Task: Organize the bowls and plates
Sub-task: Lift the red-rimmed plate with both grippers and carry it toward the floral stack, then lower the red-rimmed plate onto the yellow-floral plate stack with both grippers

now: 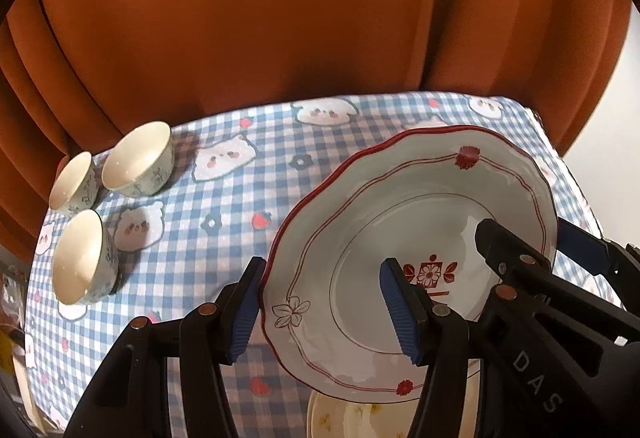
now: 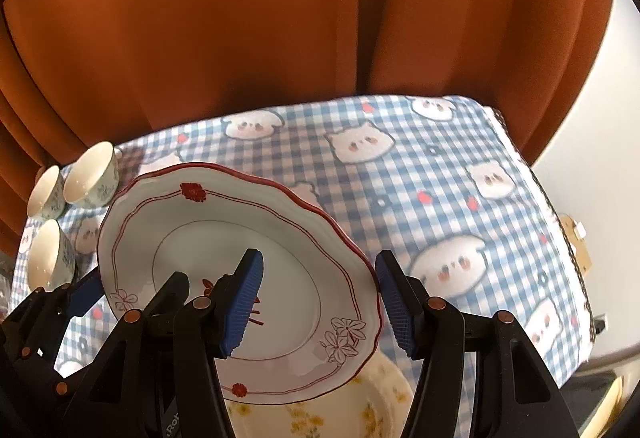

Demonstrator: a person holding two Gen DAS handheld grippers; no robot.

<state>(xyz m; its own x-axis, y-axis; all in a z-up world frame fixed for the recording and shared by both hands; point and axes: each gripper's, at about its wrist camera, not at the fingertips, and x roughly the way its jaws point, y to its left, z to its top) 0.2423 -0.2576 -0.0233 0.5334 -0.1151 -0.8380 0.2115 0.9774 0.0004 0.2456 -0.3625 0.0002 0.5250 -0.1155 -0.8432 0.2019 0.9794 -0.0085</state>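
Observation:
A white plate with a wavy red rim and red flower prints [image 1: 420,206] [image 2: 224,222] hangs tilted above the table, carried by both grippers. My left gripper [image 1: 324,278] is shut on the plate's left rim, one blue pad outside the edge and one on the inner face. My right gripper [image 2: 320,270] is shut on the opposite rim in the same way. Each gripper also shows in the other's view, the right gripper [image 1: 532,238] and the left gripper [image 2: 128,290]. A cream plate with yellow flowers [image 1: 348,418] [image 2: 360,406] lies on the cloth beneath, partly hidden.
Three small cream bowls with blue-green patterns [image 1: 138,164] [image 1: 74,182] [image 1: 82,262] stand upright together at the table's far left. The blue checked tablecloth [image 2: 440,198] covers the table, whose right edge [image 2: 560,238] drops off. An orange curtain [image 1: 280,18] hangs close behind.

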